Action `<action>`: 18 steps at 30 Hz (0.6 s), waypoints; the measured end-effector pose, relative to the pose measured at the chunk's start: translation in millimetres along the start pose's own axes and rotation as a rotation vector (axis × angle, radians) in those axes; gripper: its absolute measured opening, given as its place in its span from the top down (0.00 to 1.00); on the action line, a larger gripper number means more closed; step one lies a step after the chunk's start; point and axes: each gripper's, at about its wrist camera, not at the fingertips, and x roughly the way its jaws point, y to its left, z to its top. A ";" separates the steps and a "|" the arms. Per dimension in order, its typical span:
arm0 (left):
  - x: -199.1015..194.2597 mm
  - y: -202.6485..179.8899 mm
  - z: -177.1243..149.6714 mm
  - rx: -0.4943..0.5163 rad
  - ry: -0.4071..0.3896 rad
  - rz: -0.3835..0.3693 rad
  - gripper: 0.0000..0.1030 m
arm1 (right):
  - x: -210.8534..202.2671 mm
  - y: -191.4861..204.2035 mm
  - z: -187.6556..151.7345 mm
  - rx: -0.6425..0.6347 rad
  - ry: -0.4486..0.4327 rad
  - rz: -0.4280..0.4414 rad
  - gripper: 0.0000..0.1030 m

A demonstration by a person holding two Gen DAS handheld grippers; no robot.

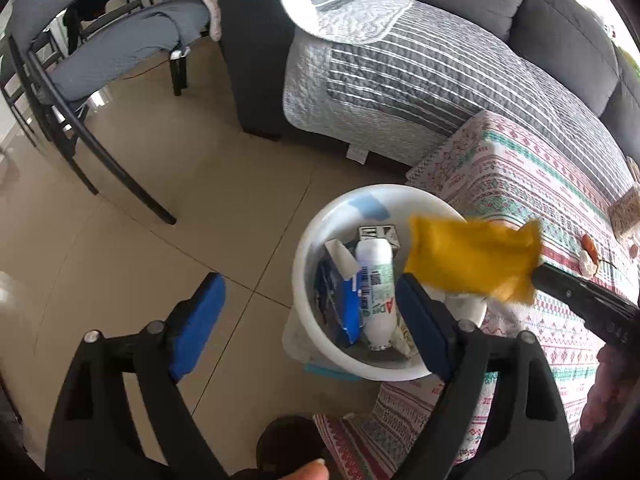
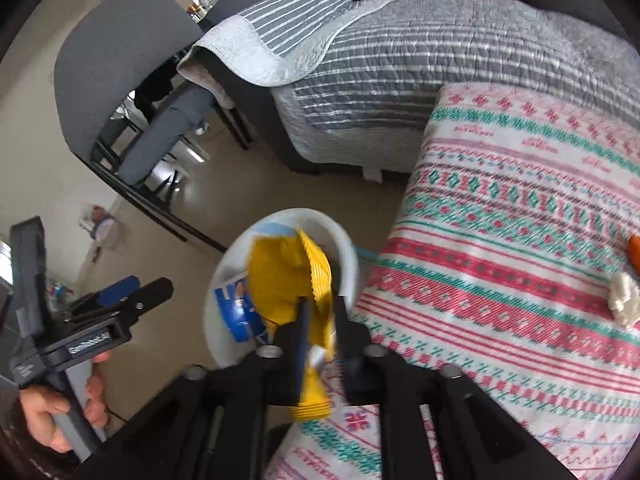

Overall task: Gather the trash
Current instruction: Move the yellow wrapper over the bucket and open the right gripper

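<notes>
Bin [image 1: 316,240] sits on floor, tight vs table [image 1: 540,200] edge; open tile on its far side from table. My left fingers [image 1: 312,320] spread wide, empty, angled down over bin. Right fingers [image 2: 320,320] part-open w/ yellow wrapper [image 2: 288,276] between, above bin mouth; can't tell if pinched.

Home living room: sofa [image 1: 560,20], dining chair [image 1: 100,60]

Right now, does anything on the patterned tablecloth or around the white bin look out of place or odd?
Yes. A crumpled white scrap and an orange bit lie loose on the tablecloth, apart from the bin. The yellow wrapper hangs between the right fingers, above the bin rather than down in it. Nothing looks spilled.
</notes>
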 end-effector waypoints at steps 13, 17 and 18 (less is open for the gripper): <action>-3.2 -28.2 -1.5 0.024 0.005 0.003 0.11 | -48.8 -28.9 -5.1 0.040 -0.079 -0.113 0.39; -6.4 -50.8 -2.8 0.045 0.003 -0.022 0.08 | -73.0 -43.9 -8.6 0.041 -0.110 -0.154 0.34; -7.4 -57.7 -2.8 0.055 0.001 -0.029 0.08 | -80.3 -50.1 -10.7 0.046 -0.118 -0.163 0.34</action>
